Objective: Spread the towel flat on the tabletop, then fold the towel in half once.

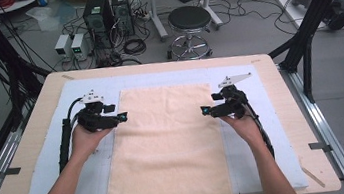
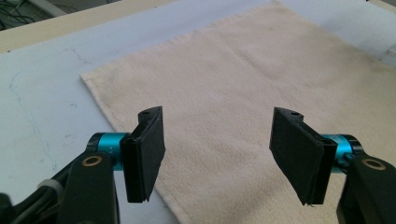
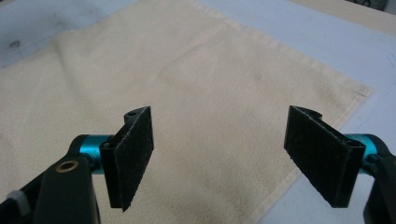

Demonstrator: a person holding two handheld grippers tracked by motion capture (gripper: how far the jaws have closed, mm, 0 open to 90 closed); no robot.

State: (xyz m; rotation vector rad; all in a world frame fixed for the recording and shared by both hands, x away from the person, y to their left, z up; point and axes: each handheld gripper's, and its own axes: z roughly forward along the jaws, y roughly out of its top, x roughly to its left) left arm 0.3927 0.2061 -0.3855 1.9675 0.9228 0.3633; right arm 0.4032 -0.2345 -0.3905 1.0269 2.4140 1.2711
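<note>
A cream towel [image 1: 168, 143] lies flat on the pale blue mat [image 1: 47, 159], its near end hanging over the table's front edge. My left gripper [image 1: 121, 117] hovers at the towel's left edge, jaws pointing inward. In the left gripper view the left gripper [image 2: 219, 156] is open above the towel [image 2: 243, 84], with nothing between its pads. My right gripper [image 1: 205, 110] hovers at the towel's right edge. Seen from its own camera, the right gripper [image 3: 229, 156] stands open over the towel [image 3: 187, 93], near its far right corner, and holds nothing.
The mat covers most of the wooden table [image 1: 283, 92]. Beyond the table stand a round stool [image 1: 189, 21], computer towers [image 1: 98, 13] and tangled cables on the floor. Black frame posts [image 1: 317, 7] rise at the right and left.
</note>
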